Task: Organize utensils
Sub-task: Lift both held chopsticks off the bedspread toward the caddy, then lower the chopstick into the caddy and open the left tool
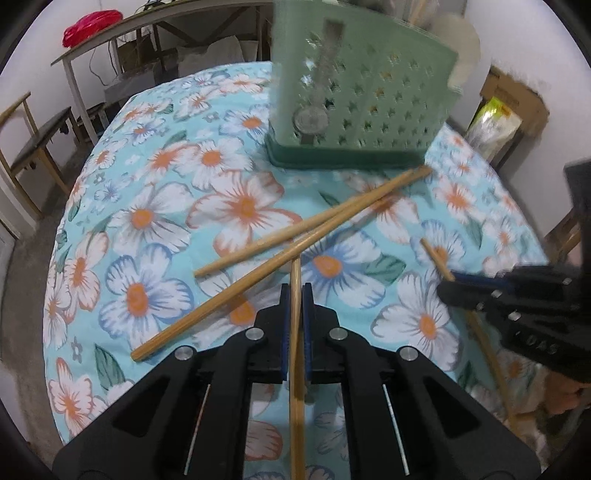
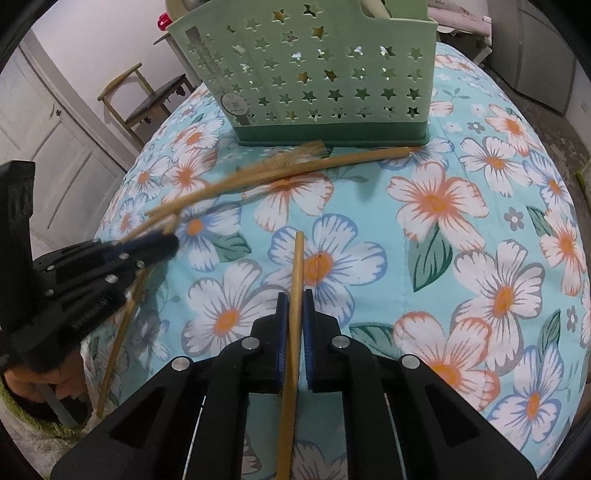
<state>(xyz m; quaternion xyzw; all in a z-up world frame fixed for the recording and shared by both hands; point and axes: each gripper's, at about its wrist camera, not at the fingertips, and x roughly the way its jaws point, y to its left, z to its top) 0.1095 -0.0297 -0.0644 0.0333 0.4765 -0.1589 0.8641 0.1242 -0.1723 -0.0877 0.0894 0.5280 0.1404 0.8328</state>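
My left gripper (image 1: 295, 291) is shut on a bamboo chopstick (image 1: 295, 369) that runs between its blue pads. My right gripper (image 2: 294, 299) is shut on another chopstick (image 2: 295, 280) the same way. Each gripper shows in the other's view, the right gripper (image 1: 448, 280) at the right and the left gripper (image 2: 170, 242) at the left. Two loose chopsticks (image 1: 295, 236) lie crossed on the floral tablecloth (image 1: 147, 221) in front of the green star-holed utensil basket (image 1: 369, 96). In the right wrist view these chopsticks (image 2: 295, 166) lie just before the basket (image 2: 314, 66).
The table is round, with its edge close on the left and front. A wooden chair (image 2: 147, 99) stands beyond the left edge. A bench with a red bag (image 1: 92, 26) and a cardboard box (image 1: 506, 107) stand behind the table.
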